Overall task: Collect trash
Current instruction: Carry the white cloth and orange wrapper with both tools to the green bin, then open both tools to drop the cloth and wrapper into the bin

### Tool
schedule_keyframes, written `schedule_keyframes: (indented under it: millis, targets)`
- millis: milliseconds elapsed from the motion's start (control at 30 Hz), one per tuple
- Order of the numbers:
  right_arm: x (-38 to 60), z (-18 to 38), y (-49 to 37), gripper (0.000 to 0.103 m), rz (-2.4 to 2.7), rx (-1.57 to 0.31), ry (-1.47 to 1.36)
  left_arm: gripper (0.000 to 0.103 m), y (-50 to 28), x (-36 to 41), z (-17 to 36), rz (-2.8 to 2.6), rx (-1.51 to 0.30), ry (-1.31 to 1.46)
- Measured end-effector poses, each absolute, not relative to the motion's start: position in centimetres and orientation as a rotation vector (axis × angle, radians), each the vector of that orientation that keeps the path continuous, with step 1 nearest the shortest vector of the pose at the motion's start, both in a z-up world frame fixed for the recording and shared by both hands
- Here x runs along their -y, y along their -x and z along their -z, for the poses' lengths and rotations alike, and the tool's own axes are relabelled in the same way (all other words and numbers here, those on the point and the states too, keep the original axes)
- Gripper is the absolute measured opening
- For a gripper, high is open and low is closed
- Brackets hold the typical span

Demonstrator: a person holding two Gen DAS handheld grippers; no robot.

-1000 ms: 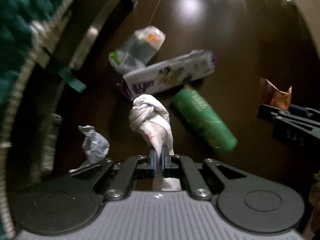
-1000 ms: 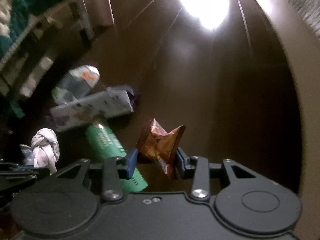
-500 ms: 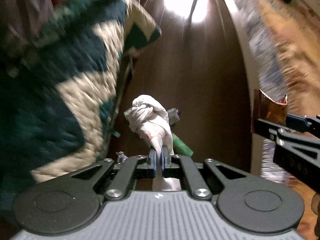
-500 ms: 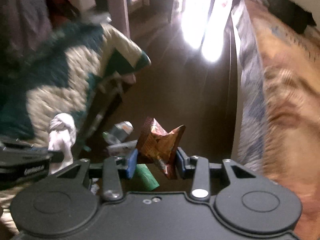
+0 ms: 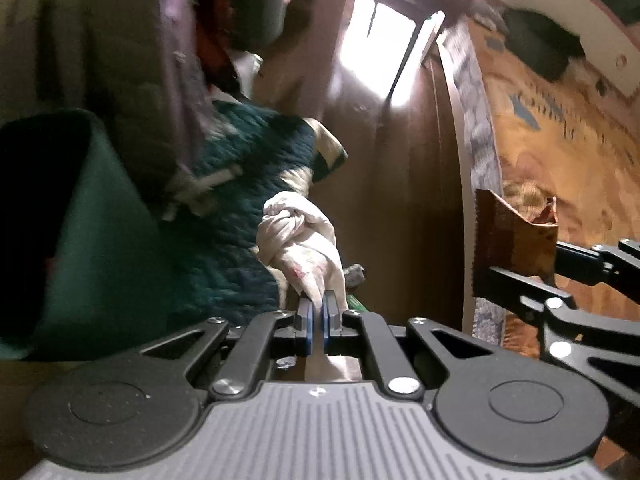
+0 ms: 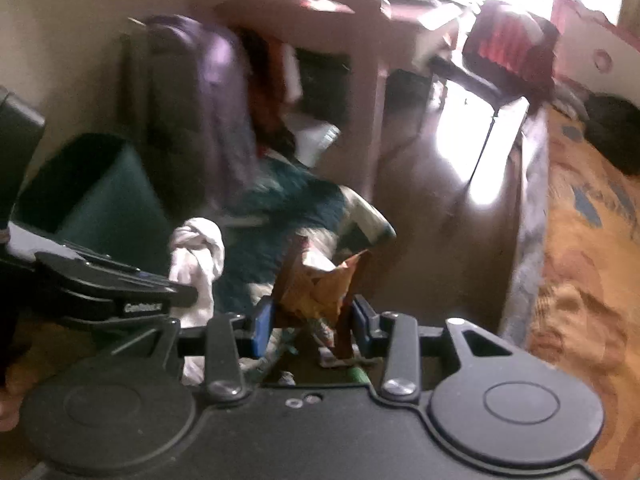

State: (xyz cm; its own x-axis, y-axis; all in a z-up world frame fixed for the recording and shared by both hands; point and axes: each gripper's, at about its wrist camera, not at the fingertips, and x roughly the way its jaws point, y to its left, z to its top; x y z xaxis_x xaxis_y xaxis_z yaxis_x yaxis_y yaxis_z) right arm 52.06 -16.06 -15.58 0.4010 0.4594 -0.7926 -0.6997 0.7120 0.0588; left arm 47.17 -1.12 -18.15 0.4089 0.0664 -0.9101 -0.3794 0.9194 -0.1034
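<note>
My left gripper [image 5: 316,306] is shut on a knotted white tissue wad [image 5: 298,236], which stands up from its blue pads. My right gripper [image 6: 312,316] is shut on a crumpled orange-brown snack wrapper [image 6: 320,284]. In the left wrist view the right gripper [image 5: 568,280] shows at the right edge with the wrapper [image 5: 512,240]. In the right wrist view the left gripper [image 6: 120,292] and the white wad [image 6: 196,252] show at the left. A dark green bin [image 6: 100,192] stands at the left, also large in the left wrist view as the bin [image 5: 92,232]. Bits of green bottle [image 5: 356,302] peek out far below.
A teal and cream quilt [image 5: 248,168] drapes over a chair beside the bin. An orange patterned bedspread [image 6: 580,240] fills the right. Purple clothing [image 6: 216,92] hangs at the back near a pink desk [image 6: 340,20]. Brown floor [image 5: 408,200] runs between chair and bed.
Both grippers have risen high off the floor with their items still held. The litter on the floor has dropped away below; the bin, quilt and bed have come into view.
</note>
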Motion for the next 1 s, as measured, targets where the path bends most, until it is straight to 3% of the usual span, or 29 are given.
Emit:
schedule_keyframes:
  millis: [200,433,700,1000]
  targets:
    - [10.7,10.5,-49.4,0.039,-0.843,-0.852,0.32,0.004,-43.2,-4.2,12.2,-0.359,-1.063,0.335]
    - [3.2,8.1,-46.5,0.039,-0.944,-0.846,0.366,0.004,-39.1,-11.3,8.8,-0.423,-1.049,0.346]
    - [-4.6,9.7,-44.1,0.04,-1.035,-0.935,0.405,0.004,-36.7,-19.3,9.1,-0.513,-1.061,0.379]
    - [-10.6,13.0,-42.5,0.04,-1.039,-0.981,0.538,0.004,-37.4,-24.0,13.2,-0.512,-1.154,0.354]
